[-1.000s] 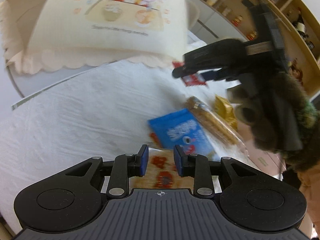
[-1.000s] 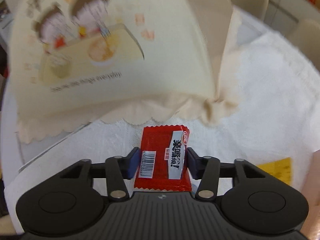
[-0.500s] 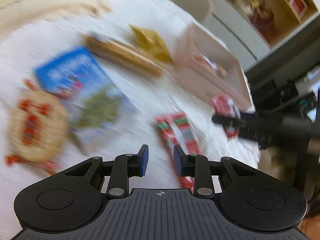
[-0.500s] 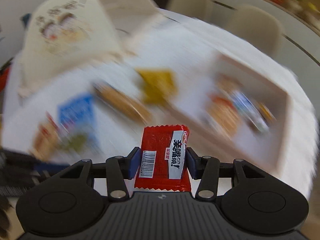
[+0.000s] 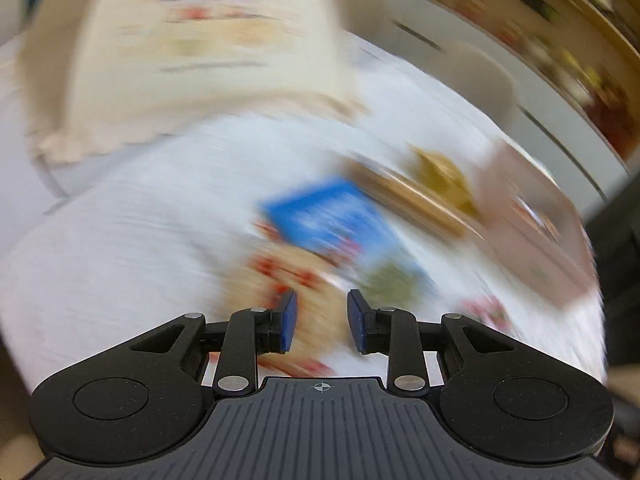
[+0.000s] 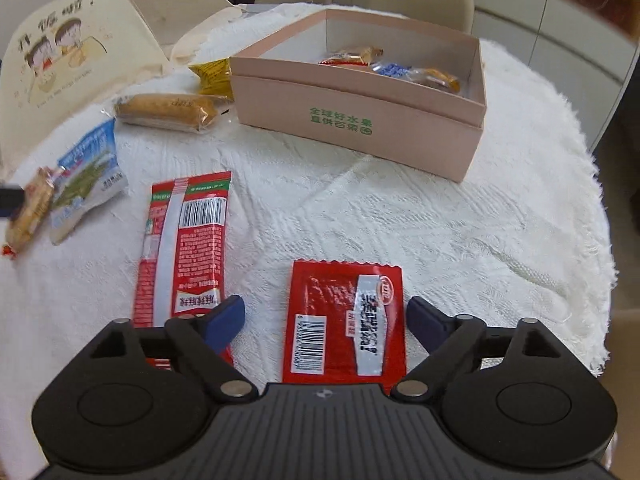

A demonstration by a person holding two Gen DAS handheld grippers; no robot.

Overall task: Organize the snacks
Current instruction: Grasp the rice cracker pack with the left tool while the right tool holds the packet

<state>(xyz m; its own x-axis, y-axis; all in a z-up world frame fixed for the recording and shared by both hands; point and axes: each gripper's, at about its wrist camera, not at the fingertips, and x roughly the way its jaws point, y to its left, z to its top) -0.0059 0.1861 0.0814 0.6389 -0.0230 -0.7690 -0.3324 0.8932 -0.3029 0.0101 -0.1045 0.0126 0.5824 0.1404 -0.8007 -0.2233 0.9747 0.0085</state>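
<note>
My right gripper (image 6: 325, 322) is open wide, and a small red snack packet (image 6: 345, 320) lies flat on the white cloth between its fingers, free of both pads. A long red packet (image 6: 182, 240) lies to its left. A pink box (image 6: 360, 116) with several wrapped snacks inside stands further back. My left gripper (image 5: 319, 325) is open and empty above a round biscuit pack (image 5: 288, 280) and a blue packet (image 5: 332, 220); that view is blurred.
A brown biscuit roll (image 6: 166, 112), a yellow packet (image 6: 214, 74), a blue packet (image 6: 90, 176) and a biscuit pack (image 6: 30, 212) lie left on the cloth. A cartoon-printed food cover (image 6: 68, 52) stands at the back left. Chairs stand behind the round table (image 6: 520, 220).
My right gripper has opened and let go of the small red packet, which now lies on the cloth. My left gripper has swung back toward the blue packet and biscuit pack.
</note>
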